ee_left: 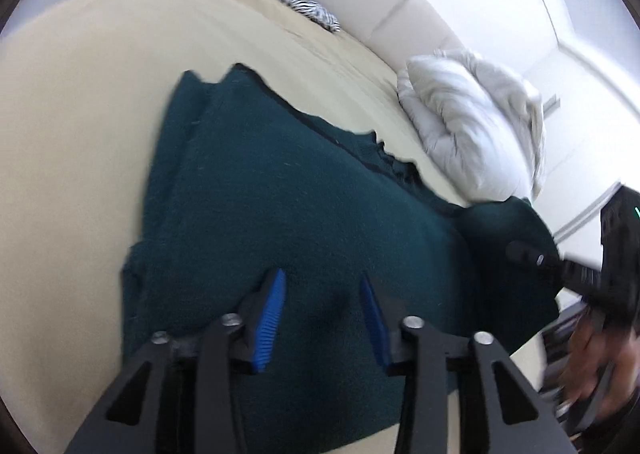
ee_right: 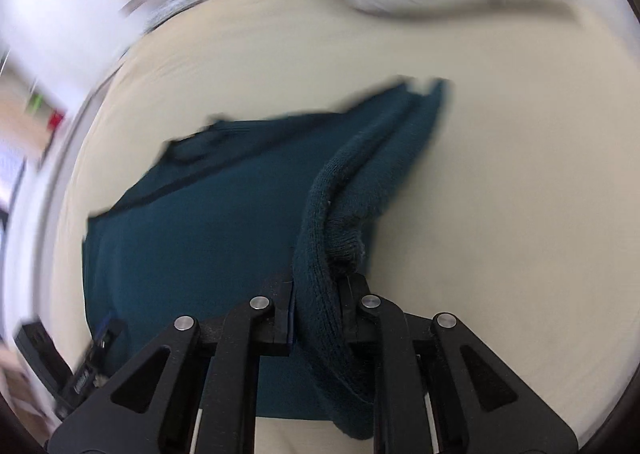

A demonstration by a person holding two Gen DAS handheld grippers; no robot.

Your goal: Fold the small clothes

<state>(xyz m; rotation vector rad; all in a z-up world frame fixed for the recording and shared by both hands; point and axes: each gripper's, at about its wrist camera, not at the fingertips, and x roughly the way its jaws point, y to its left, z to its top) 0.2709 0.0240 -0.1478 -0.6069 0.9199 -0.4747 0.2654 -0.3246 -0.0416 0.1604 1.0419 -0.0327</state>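
**Ana:** Low in the right wrist view, the right gripper (ee_right: 316,310) has its fingers clamped on a thick bunched edge of the teal garment (ee_right: 192,230); that fold rises out of the fingers toward the upper right of the frame.

**Ben:** And the other one?

**Ana:** At the bottom centre of the left wrist view, the left gripper (ee_left: 322,286) has its blue-padded fingers (ee_left: 270,318) apart, holding nothing, poised over the cloth. Whether they touch it, I cannot tell.

**Ben:** Where does the garment lie?

**Ana:** Spread across the beige bed (ee_left: 80,134), filling the middle of both frames. One side edge already looks doubled over, at the left of the left wrist view.

**Ben:** So how far along?

**Ana:** I'd judge midway: one side seems folded, the gripped edge is lifted but not laid down, and the final fold remains.

**Ben:** Anything else?

**Ana:** A white pillow (ee_left: 472,126) at right, a striped cushion (ee_left: 292,0) near the top.
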